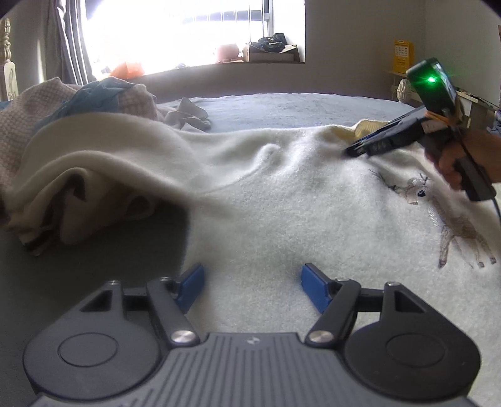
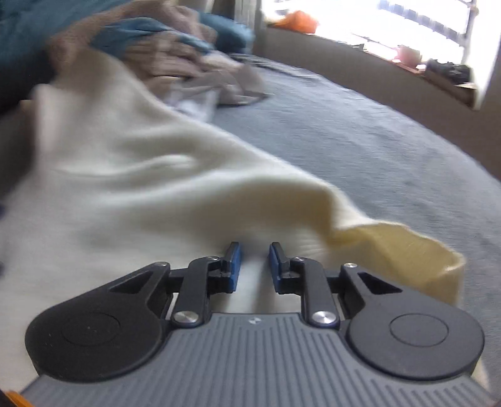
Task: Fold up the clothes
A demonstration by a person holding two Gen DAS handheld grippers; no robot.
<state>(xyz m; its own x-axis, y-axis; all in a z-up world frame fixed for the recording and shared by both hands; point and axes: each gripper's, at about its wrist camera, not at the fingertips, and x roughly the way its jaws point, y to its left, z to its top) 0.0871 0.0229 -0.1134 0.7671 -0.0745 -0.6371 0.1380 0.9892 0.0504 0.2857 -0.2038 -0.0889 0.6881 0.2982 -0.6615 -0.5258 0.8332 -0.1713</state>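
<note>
While the cream fleece sweater (image 1: 281,200) lies spread across the grey bed (image 1: 281,109), I have my left gripper (image 1: 250,281) low over its near edge, jaws wide apart with nothing between the blue pads (image 1: 314,289) — only white pile shows in the gap. The left-hand pad sits right at the garment's border, where the fleece meets bare grey bedding.

From the left wrist view, my right gripper (image 1: 352,151) reaches in from the right with its tip down on the fleece near a yellowish collar or cuff (image 1: 368,126). A green light (image 1: 431,79) glows on the unit strapped to its top, and the hand (image 1: 454,162) wraps the handle. An embroidered deer motif (image 1: 451,225) shows on the sweater just below it.

From the right wrist view, the right gripper (image 2: 254,260) has its jaws narrowed but parted, a strip of fleece visible between them — I cannot tell whether the fabric is actually pinched. The yellow ribbed band (image 2: 407,247) curls up just to the right of the fingers. This view is motion-blurred.

The sweater's far left side drapes over a heap of other clothes (image 1: 62,103) — beige knit and teal fabric. Behind the bed, a bright window (image 1: 188,28) with clutter on its sill.
</note>
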